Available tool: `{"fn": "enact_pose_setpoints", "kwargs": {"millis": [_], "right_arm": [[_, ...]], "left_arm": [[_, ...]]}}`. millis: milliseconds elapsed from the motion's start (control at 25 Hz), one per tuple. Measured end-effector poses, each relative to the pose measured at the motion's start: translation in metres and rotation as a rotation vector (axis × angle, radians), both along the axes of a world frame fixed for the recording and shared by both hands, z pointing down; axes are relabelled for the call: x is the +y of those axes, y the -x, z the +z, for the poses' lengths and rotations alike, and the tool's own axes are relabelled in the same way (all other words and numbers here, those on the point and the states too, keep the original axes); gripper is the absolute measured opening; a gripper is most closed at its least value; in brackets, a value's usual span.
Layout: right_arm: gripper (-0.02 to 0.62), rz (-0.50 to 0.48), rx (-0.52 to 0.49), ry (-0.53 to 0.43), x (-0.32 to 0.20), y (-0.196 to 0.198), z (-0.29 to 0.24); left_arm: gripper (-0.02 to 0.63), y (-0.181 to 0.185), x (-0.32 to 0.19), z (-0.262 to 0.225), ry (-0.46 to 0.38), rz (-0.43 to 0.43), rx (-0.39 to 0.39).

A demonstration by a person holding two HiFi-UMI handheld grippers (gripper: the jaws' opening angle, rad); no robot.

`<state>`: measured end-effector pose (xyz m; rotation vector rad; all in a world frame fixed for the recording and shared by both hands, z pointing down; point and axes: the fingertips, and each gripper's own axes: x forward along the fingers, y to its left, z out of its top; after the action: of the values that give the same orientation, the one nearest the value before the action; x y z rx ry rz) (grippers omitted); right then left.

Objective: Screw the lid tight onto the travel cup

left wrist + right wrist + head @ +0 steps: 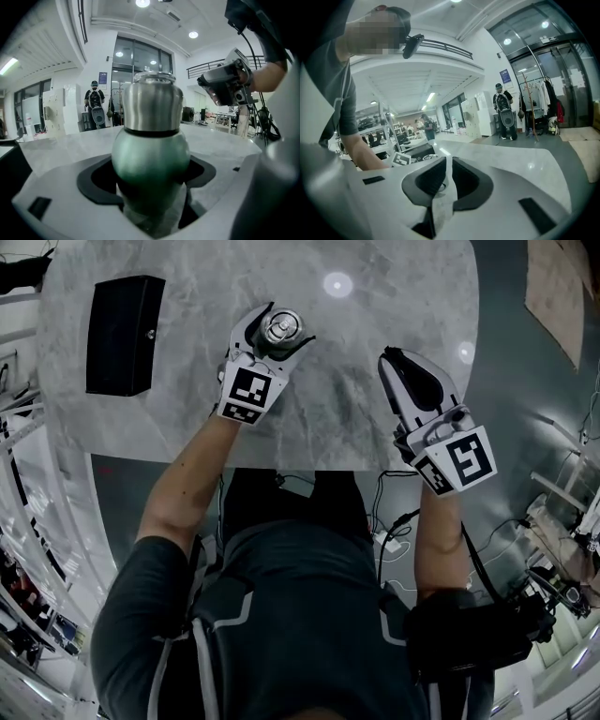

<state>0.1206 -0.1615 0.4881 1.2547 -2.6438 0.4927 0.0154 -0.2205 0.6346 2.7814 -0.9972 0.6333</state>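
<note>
The travel cup has a green rounded body and a steel upper section, with a dark seam between them. It stands upright between my left gripper's jaws, which are shut on its green body. From the head view I look down on the cup's round steel top, with the left gripper around it over the marble table. My right gripper hovers to the right of the cup, apart from it. Its jaws are shut with nothing between them.
A black box lies on the table's left part. The table's front edge runs just below both grippers. In the left gripper view the right gripper hangs at upper right. People stand far off in the room.
</note>
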Motion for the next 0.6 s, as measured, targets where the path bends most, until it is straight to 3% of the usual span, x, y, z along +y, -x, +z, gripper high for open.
{"fn": "enact_pose_setpoints", "kwargs": {"millis": [240, 440, 600], "right_arm": [[0.057, 0.002, 0.0, 0.01, 0.003, -0.005, 0.0], [0.057, 0.007, -0.003, -0.002, 0.008, -0.002, -0.006], [0.057, 0.038, 0.003, 0.006, 0.008, -0.005, -0.011]], "left_arm": [[0.391, -0.001, 0.003, -0.005, 0.013, -0.018, 0.016], [0.391, 0.001, 0.006, 0.004, 0.028, -0.02, -0.051], [0.393, 0.007, 0.01, 0.009, 0.072, -0.003, -0.053]]}}
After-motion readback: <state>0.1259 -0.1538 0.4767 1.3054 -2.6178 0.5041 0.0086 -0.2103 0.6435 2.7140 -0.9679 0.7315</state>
